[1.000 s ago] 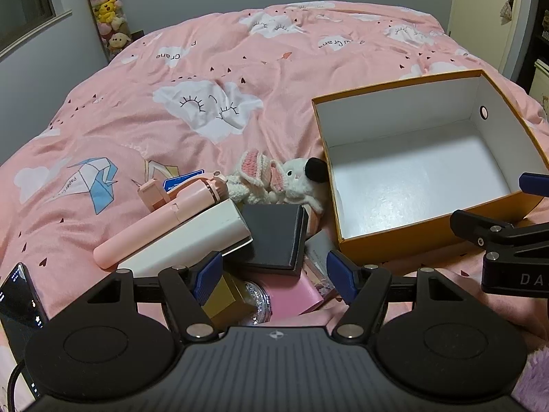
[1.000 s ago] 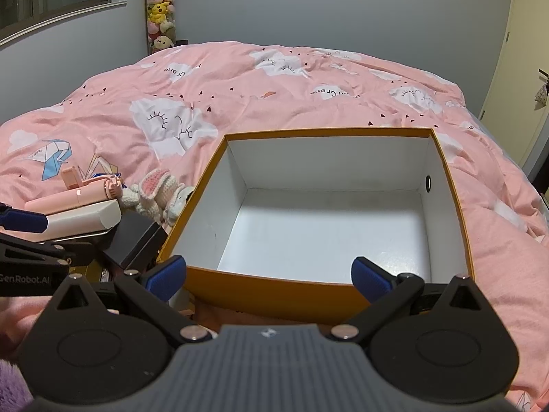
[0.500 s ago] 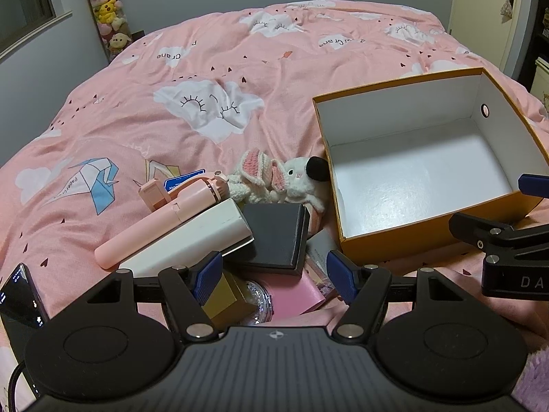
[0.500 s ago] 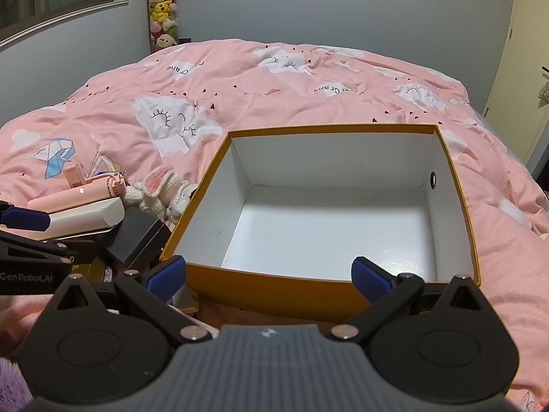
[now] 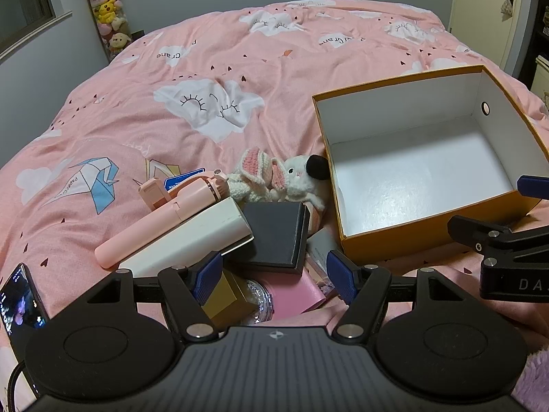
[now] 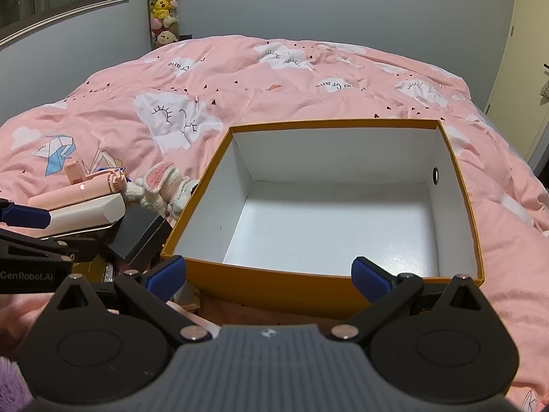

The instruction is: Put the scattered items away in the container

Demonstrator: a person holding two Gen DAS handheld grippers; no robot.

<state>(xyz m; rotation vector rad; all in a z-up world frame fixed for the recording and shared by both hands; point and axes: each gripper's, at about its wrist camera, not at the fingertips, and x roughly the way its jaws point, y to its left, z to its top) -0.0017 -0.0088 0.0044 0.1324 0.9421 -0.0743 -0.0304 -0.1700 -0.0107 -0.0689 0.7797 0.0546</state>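
An orange box (image 5: 425,237) (image 6: 308,292) with a white, bare inside sits on the pink bed. Left of it lies a pile: a pink handheld fan (image 5: 161,219), a white case (image 5: 192,240), a black box (image 5: 274,233) (image 6: 137,237), a gold box (image 5: 223,298), a pink pad (image 5: 295,292) and a crocheted bunny (image 5: 274,182) (image 6: 161,189). My left gripper (image 5: 274,273) hangs open just above the pile, nothing between its fingers. My right gripper (image 6: 267,276) stands open at the box's near wall, holding nothing.
A phone (image 5: 20,298) with a lit screen lies at the lower left. A blue card (image 5: 183,178) peeks out behind the fan. Plush toys (image 5: 108,10) hang by the far wall. A door (image 5: 487,10) stands at the right.
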